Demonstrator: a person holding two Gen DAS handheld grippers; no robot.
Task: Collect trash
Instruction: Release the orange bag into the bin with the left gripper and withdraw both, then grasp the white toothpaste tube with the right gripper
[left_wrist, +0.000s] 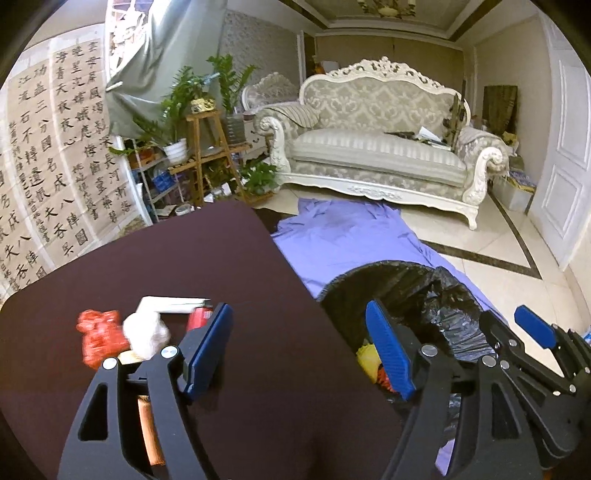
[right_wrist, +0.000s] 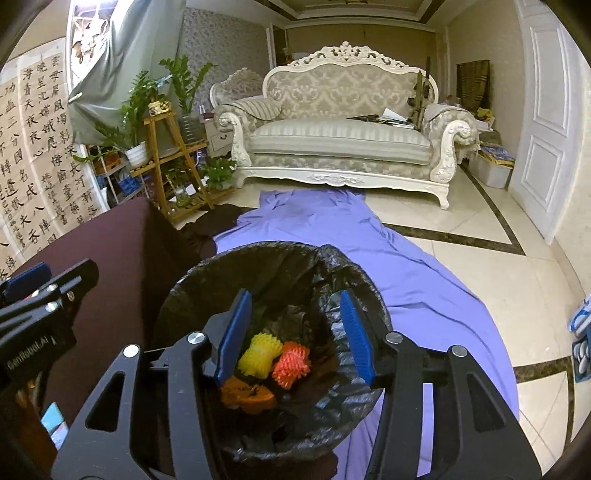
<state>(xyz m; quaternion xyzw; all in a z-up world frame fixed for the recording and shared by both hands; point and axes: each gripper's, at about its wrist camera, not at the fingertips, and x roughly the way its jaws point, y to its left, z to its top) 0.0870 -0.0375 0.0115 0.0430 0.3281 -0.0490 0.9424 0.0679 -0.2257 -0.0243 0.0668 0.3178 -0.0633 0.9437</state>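
Observation:
A trash bin lined with a black bag (right_wrist: 192, 288) stands on the floor beside the dark table (left_wrist: 221, 266). In it lie a yellow foam net (right_wrist: 258, 356), an orange-red foam net (right_wrist: 291, 363) and an orange wrapper (right_wrist: 247, 397). My right gripper (right_wrist: 295, 332) is open and empty above the bin; it also shows in the left wrist view (left_wrist: 511, 326). My left gripper (left_wrist: 299, 350) is open and empty over the table's right edge. On the table to its left lie a red wrapper (left_wrist: 99, 338), a white crumpled wad (left_wrist: 146, 334), a white flat box (left_wrist: 173, 304) and a red item (left_wrist: 197, 319).
A purple cloth (right_wrist: 406, 280) covers the floor between the bin and an ornate white sofa (right_wrist: 340, 136). A wooden plant stand (right_wrist: 166, 155) with potted plants is at the back left. A calligraphy sheet (left_wrist: 55, 177) hangs at left. A white door (right_wrist: 543, 122) is at right.

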